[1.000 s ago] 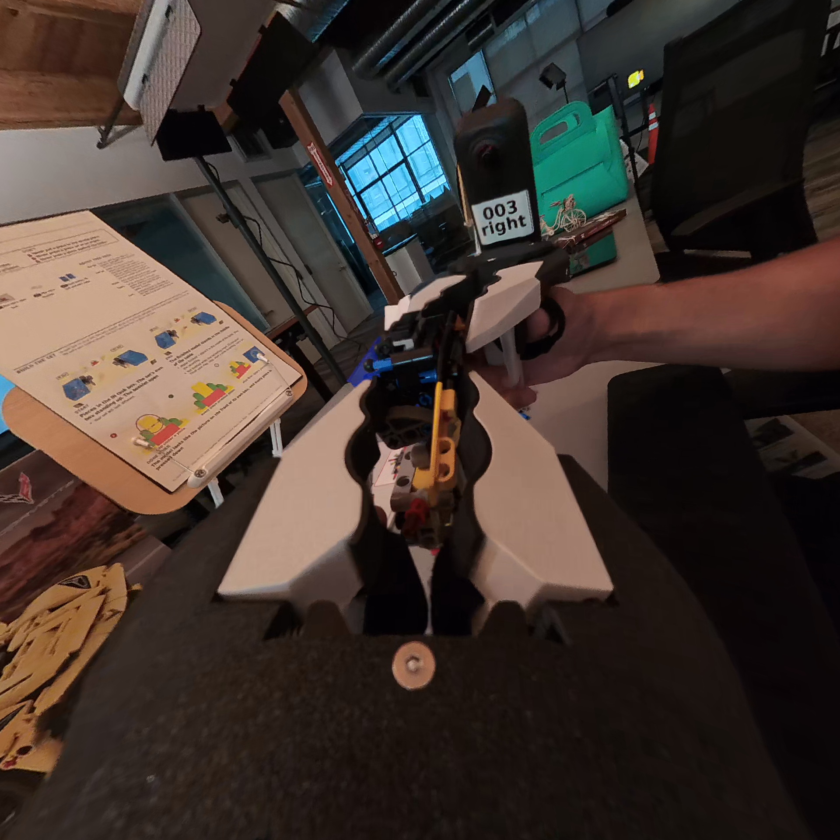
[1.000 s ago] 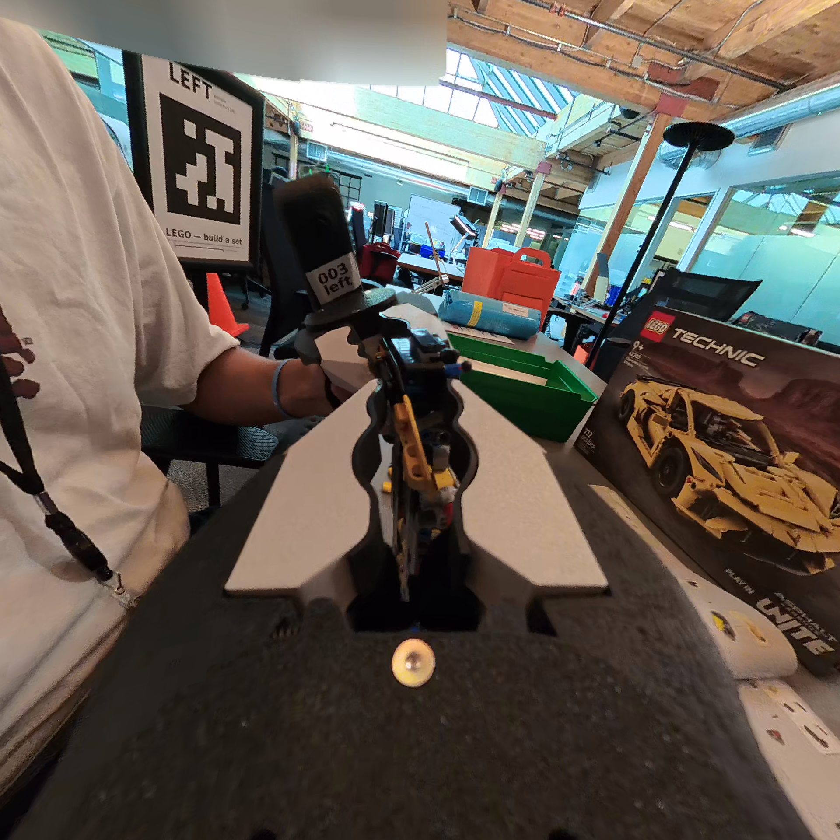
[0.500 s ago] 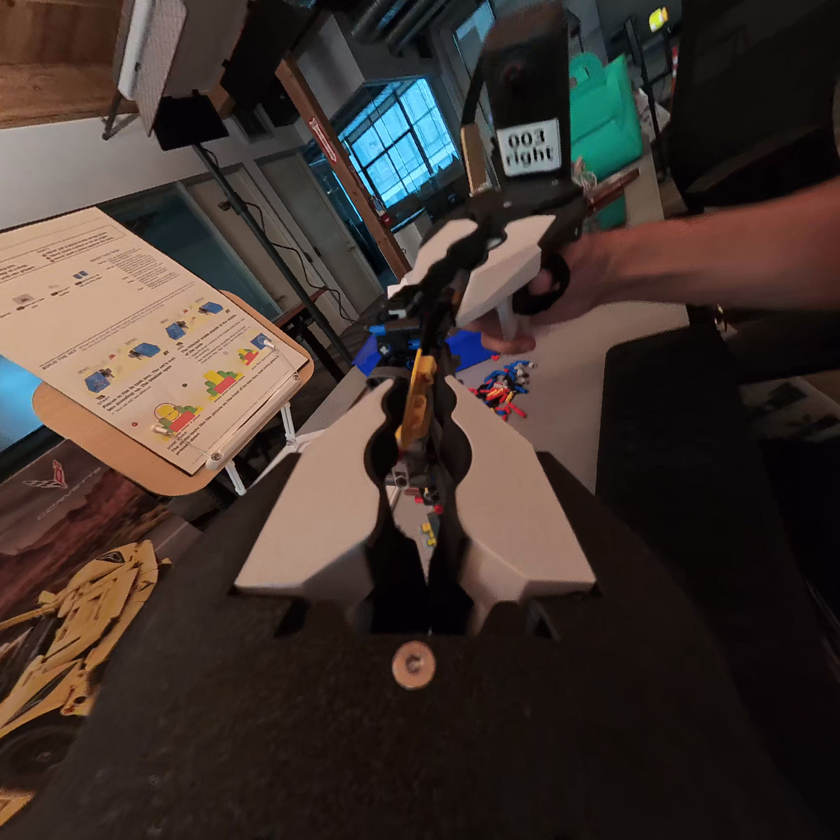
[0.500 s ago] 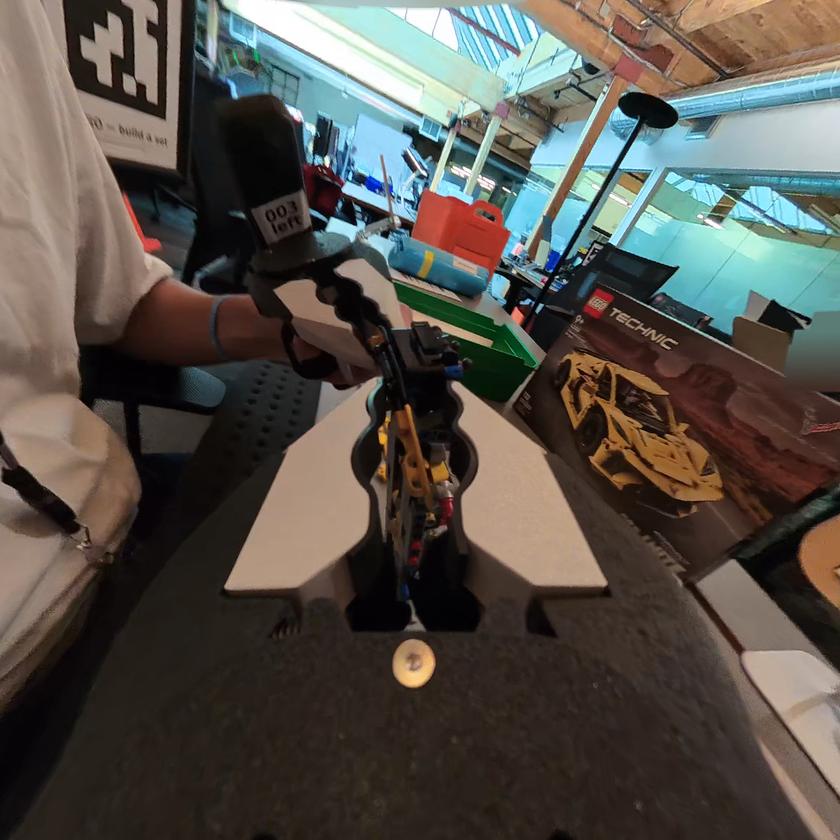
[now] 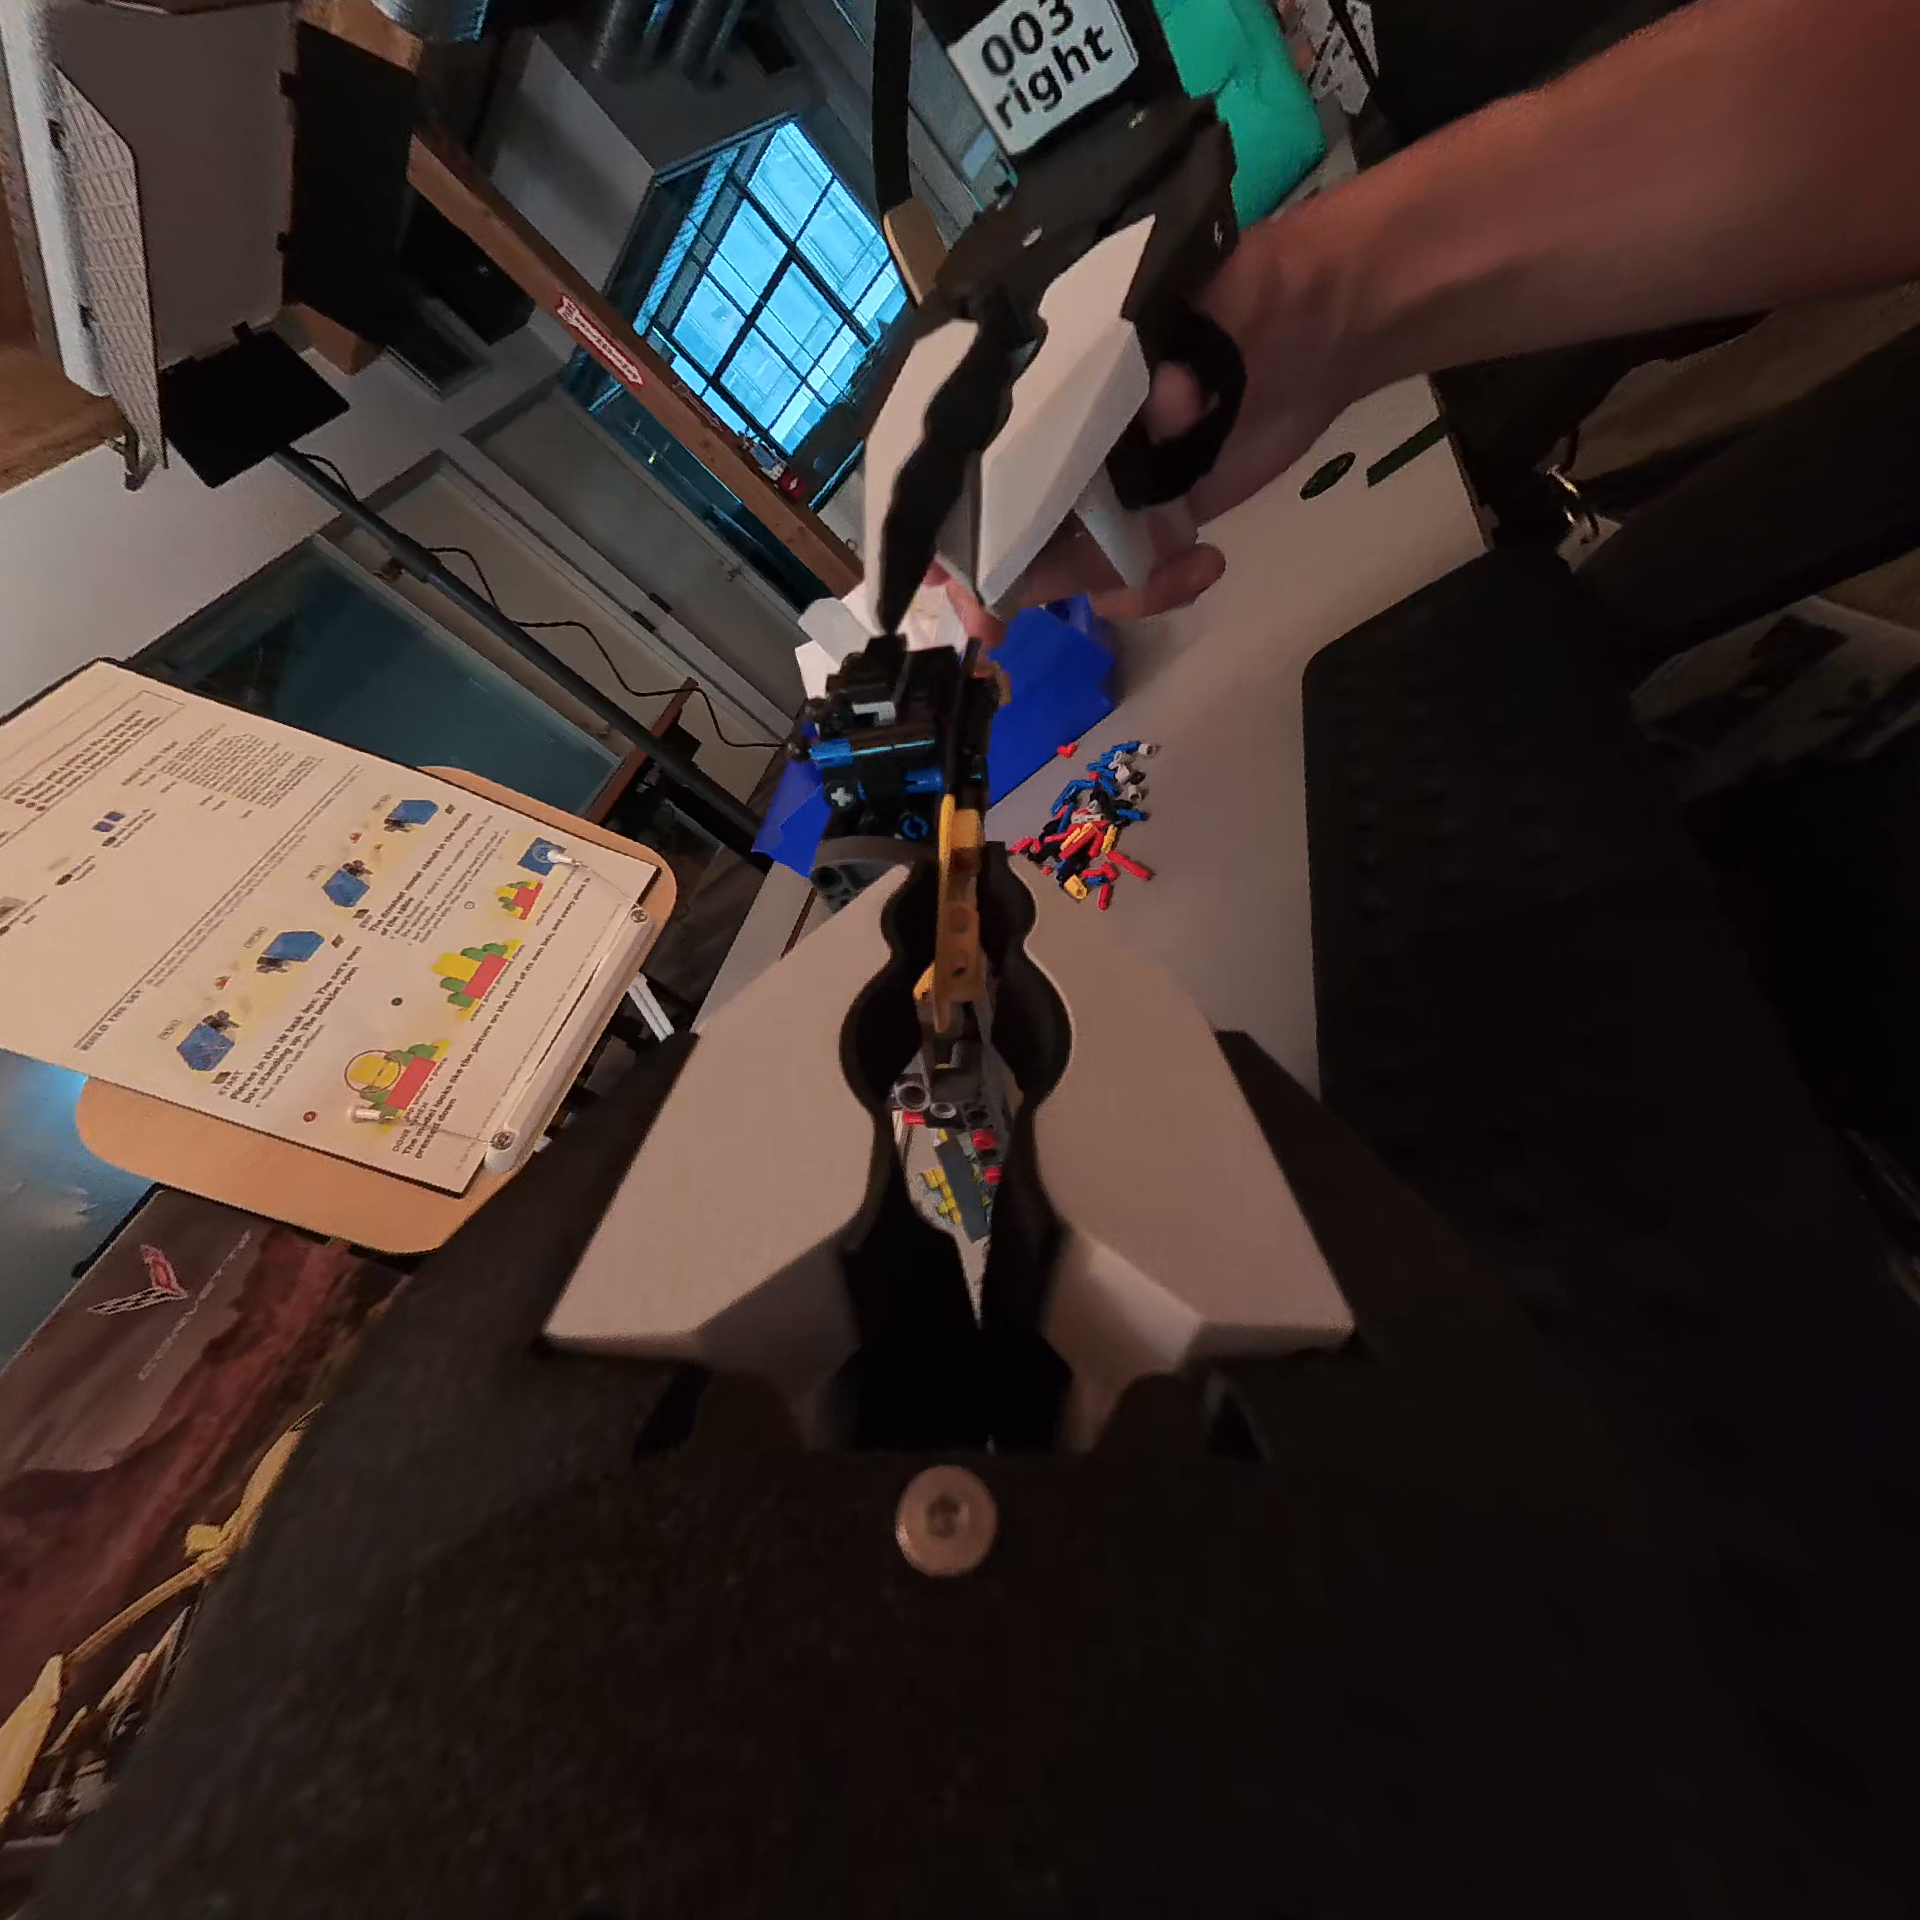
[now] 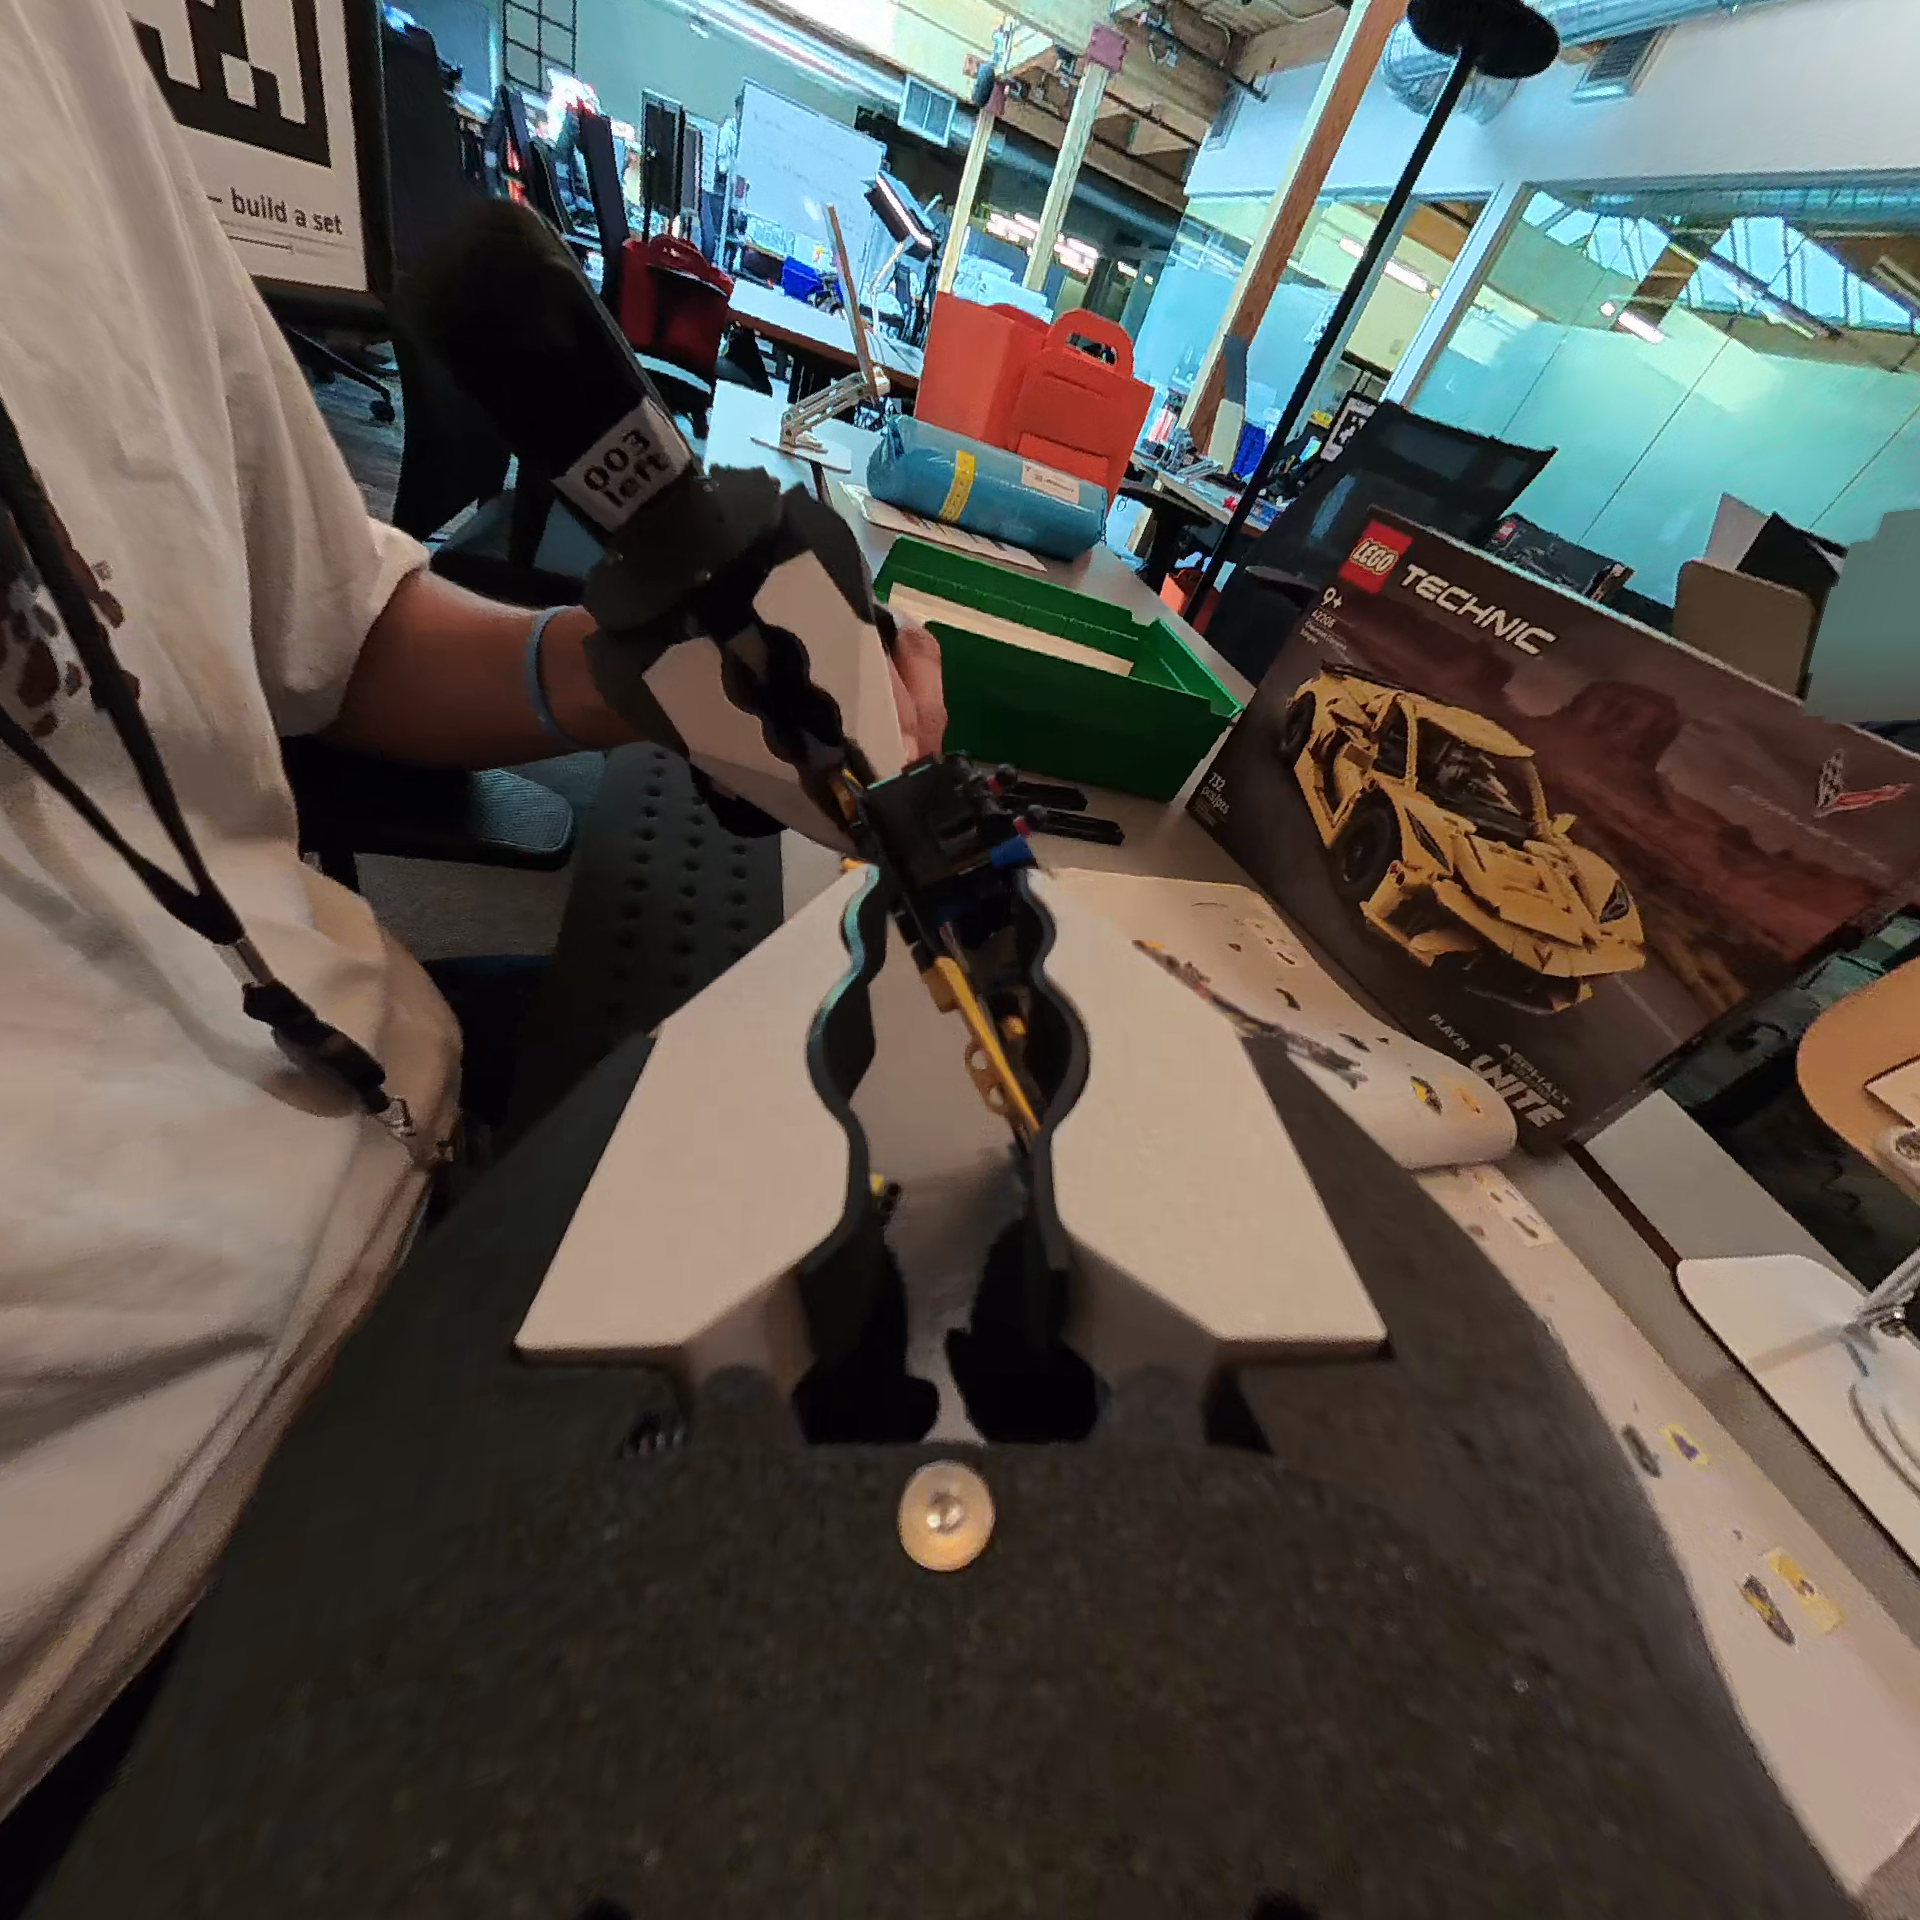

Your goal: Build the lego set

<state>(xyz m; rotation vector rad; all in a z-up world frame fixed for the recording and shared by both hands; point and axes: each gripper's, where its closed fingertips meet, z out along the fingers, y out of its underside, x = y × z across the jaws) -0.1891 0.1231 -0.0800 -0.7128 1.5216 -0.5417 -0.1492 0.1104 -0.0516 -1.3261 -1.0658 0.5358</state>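
Observation:
A small lego assembly (image 5: 883, 717) of black and blue parts with a yellow beam (image 5: 958, 914) is held in the air between my two grippers. My left gripper (image 5: 956, 883) is shut on the yellow beam end. My right gripper (image 5: 891, 618) comes down from above, and its tips pinch the black block at the far end. In the right wrist view the assembly (image 6: 935, 831) sits at my right gripper's tips (image 6: 951, 894). A yellow beam (image 6: 982, 1039) slants back through the gap. The left gripper (image 6: 862, 800) meets it from the upper left.
A pile of small coloured pins (image 5: 1091, 831) and a blue bin (image 5: 1049, 675) lie on the grey table. An instruction sheet (image 5: 291, 935) stands on the left. The lego box (image 6: 1558, 831), a green tray (image 6: 1070, 707) and a white sheet (image 6: 1299, 1018) are beyond. A black mat (image 5: 1558, 935) is right. A person's torso (image 6: 156, 727) is close left. Across from one pair of fingers to the other is roughly 6 cm.
Both grippers have tilted and the assembly now slants between them. The right gripper has risen above the assembly in the left wrist view. The left jaws have closed a little.

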